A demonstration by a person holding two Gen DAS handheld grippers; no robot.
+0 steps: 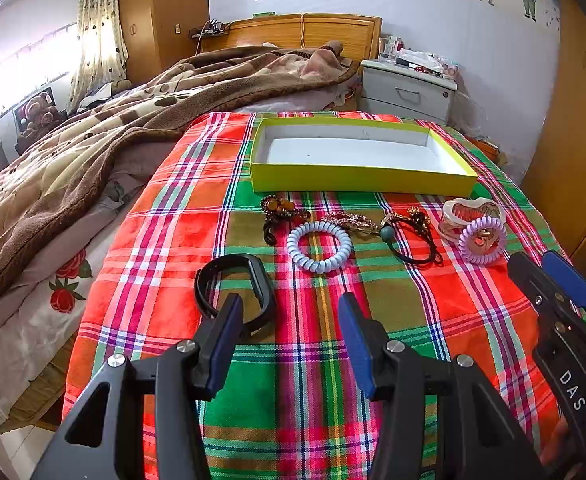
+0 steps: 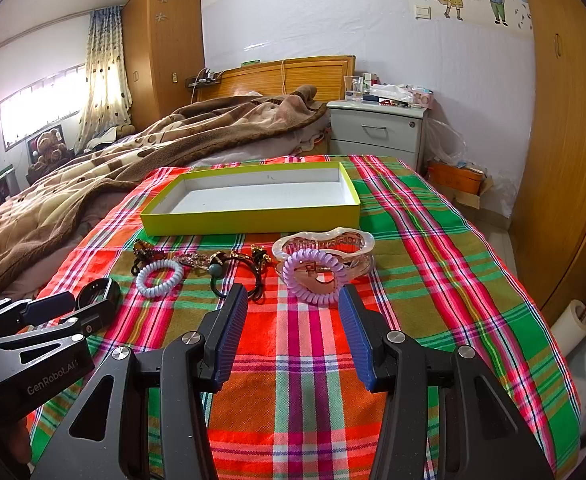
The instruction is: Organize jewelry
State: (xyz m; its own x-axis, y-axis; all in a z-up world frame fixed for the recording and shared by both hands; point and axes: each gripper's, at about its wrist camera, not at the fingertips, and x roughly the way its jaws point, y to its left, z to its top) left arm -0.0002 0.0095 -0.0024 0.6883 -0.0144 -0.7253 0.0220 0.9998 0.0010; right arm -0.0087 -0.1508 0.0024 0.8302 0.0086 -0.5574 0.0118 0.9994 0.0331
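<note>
Just plaid cloth [image 1: 293,380] on bed, bedrm w/ nightstand [image 2: 377,132].

Beyond the left fingers [image 1: 229,320]: black band [image 1: 235,294], pale-blue coil tie [image 1: 319,246], perhaps touching beaded clips; behind, shallow yellow-green cardboard box [image 1: 357,180].

Plaid cloth [image 2: 433,280] on bed: yellow tray [image 2: 249,220], hair ties [image 2: 159,278], claw clip [image 2: 325,244], black band [image 1: 235,292].

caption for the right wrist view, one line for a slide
Open right gripper facing a purple coil tie on a pink claw clip, empty yellow box behind.
</note>
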